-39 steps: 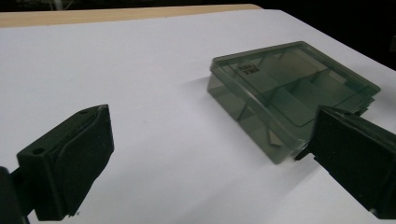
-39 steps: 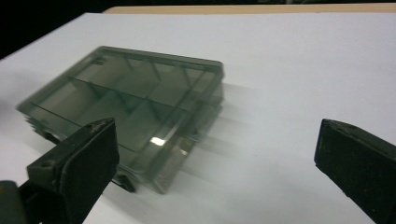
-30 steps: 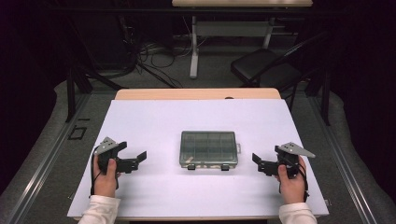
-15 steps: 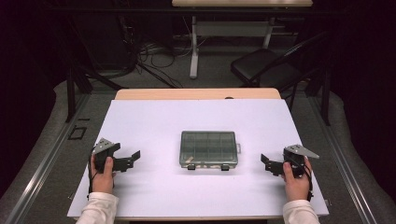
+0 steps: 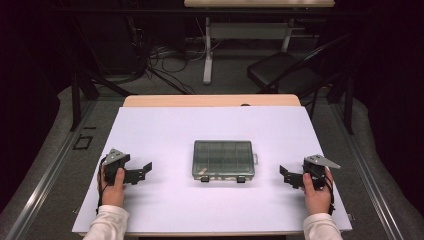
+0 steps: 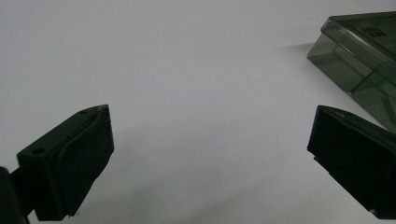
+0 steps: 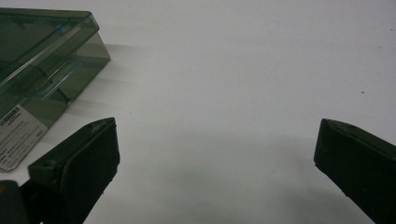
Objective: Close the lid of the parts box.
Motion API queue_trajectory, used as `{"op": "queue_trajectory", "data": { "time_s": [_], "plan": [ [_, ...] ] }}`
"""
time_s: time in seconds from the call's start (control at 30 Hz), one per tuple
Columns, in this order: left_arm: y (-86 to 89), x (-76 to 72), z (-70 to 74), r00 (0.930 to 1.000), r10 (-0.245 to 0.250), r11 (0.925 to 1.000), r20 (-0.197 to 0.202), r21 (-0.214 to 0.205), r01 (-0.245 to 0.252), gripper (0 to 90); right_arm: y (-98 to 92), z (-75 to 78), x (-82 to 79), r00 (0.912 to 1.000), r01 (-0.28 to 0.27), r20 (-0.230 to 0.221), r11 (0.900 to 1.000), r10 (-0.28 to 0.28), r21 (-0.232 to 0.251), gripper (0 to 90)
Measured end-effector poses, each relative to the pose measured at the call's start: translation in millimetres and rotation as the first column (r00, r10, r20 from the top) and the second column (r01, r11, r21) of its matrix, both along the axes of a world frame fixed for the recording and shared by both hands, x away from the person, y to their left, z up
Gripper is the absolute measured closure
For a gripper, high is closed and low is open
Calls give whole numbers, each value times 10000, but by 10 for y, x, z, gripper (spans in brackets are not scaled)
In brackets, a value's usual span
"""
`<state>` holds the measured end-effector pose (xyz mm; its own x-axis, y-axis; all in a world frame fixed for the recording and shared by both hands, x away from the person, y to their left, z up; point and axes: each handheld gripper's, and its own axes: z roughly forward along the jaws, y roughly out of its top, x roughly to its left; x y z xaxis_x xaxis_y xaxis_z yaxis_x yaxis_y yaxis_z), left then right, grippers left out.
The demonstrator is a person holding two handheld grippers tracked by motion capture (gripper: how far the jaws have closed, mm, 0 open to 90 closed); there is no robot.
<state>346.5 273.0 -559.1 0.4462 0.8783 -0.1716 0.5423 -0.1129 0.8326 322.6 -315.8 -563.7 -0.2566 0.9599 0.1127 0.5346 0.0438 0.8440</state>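
Both tongs drew outward (apart) over white table (image 5: 165,210).

A fixed camera looks forward and down from above the person's side of the table (image 5: 165,125). Two more ride low on each tool, close over the white surface, facing along the spread jaws. All three views share the smoky compartment box (image 5: 223,159), just ahead of the left tool (image 6: 208,154) and right tool (image 7: 217,156).

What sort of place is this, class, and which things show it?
Probably a lab or recording workspace: a white-covered table holding a closed clear compartment box, loose cables on the floor, and a dark chair behind.
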Motion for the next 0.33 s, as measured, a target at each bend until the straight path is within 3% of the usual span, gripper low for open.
{"op": "queue_trajectory", "data": {
  "time_s": [0.07,0.33],
  "plan": [
    [-17,-1,0,9999,-132,9999,-4,83,132,2,19,3,0,9999,-32,97,10000,32,31,1],
    [-34,-3,1,9999,-157,9997,-31,169,157,2,55,37,-20,9996,-256,-114,9965,248,-798,1]
  ]
}}
